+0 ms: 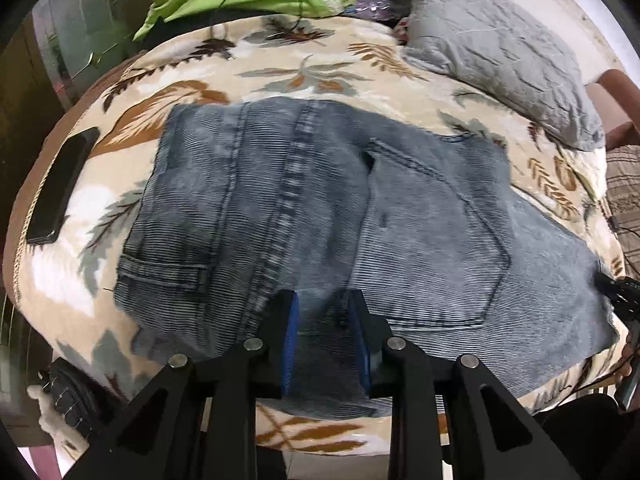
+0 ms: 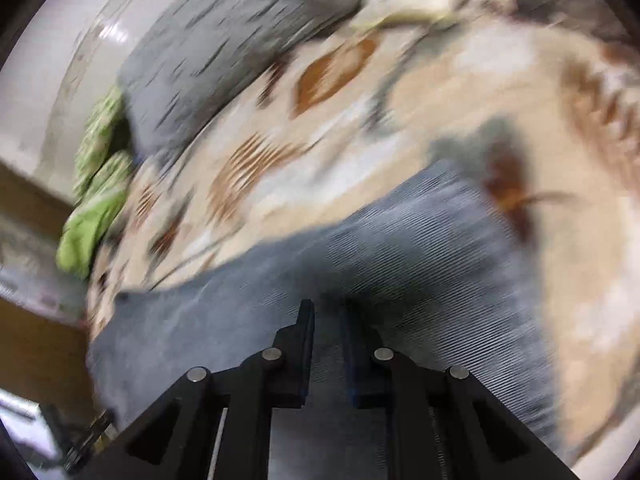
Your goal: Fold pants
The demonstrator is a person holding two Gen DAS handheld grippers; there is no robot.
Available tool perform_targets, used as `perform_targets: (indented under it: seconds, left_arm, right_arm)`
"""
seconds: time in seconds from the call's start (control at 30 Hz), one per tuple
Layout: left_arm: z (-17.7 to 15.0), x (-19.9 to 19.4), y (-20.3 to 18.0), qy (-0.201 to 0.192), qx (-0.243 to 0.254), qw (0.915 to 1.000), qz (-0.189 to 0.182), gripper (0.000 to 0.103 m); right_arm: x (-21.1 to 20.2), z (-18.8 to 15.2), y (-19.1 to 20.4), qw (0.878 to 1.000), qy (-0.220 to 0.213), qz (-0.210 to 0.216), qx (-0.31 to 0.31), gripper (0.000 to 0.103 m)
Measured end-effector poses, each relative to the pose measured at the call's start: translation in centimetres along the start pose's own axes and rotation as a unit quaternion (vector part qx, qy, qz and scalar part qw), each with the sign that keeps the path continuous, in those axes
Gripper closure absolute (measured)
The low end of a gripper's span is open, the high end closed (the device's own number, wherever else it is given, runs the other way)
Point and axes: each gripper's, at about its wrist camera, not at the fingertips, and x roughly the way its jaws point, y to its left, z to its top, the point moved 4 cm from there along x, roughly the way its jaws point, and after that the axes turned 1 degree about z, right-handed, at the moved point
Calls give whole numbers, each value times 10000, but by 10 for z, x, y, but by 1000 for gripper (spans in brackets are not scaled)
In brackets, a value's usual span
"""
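- Denim bunches between the fingers of my left gripper [image 1: 322, 300], so I am pinching the jeans [image 1: 320, 208]. They lie across the leafy blanket [image 1: 280, 68], long side running left to right, back pocket up.
- Blurry view: my right gripper [image 2: 326, 308] looks closed on the jeans' [image 2: 400, 264] cloth. Pillow [image 2: 224, 48] is smeared.

Your right gripper [image 2: 326, 312] is pointing over blurred grey-blue pants [image 2: 400, 264], its two black fingers [image 2: 304, 328] standing slightly apart with denim showing between them; whether they are pinching it is unclear. The pants are lying on a cream leaf-patterned blanket [image 2: 460, 92]. A grey pillow [image 2: 224, 44] and green cloth [image 2: 92, 208] are sitting at the far left.
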Motion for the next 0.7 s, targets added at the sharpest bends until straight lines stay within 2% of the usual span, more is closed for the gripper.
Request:
perform_targets:
  seconds: [0.07,0.13,0.17,0.27,0.4,0.47,0.53,0.7]
  left_arm:
    - [1,2,5,91,-92,9999,-27,76]
    - [1,2,9,187,-162,9996,-106,76]
    - [1,0,9,205,-200,9995,-112,76]
    - [3,-12,10,124,-393,9990,-158,76]
    - [11,-33,2,-212,-336,9991,-159,74]
    - [19,-34,-1,-289,-308,9990,-117,69]
    - [24,-31,1,-282,-373,9989,-38,68]
    - [22,-13,27,-124,-645,9976,224,68]
  right_arm:
    - [-8,9,-17,9995,-173,-176,178,87]
    - [-14,16,-31,9985,-235,-22,486,87]
    - [-19,17,-37,9976,-353,-104,589,87]
    - [-35,18,-40,9960,-673,-151,566,87]
    - [-34,10,-5,9975,-595,360,77,87]
    - [-27,5,19,9970,-497,553,-233,87]
    - [-15,-3,50,9950,-327,782,-521,87]
    - [15,-27,110,9881,202,939,-1200,87]
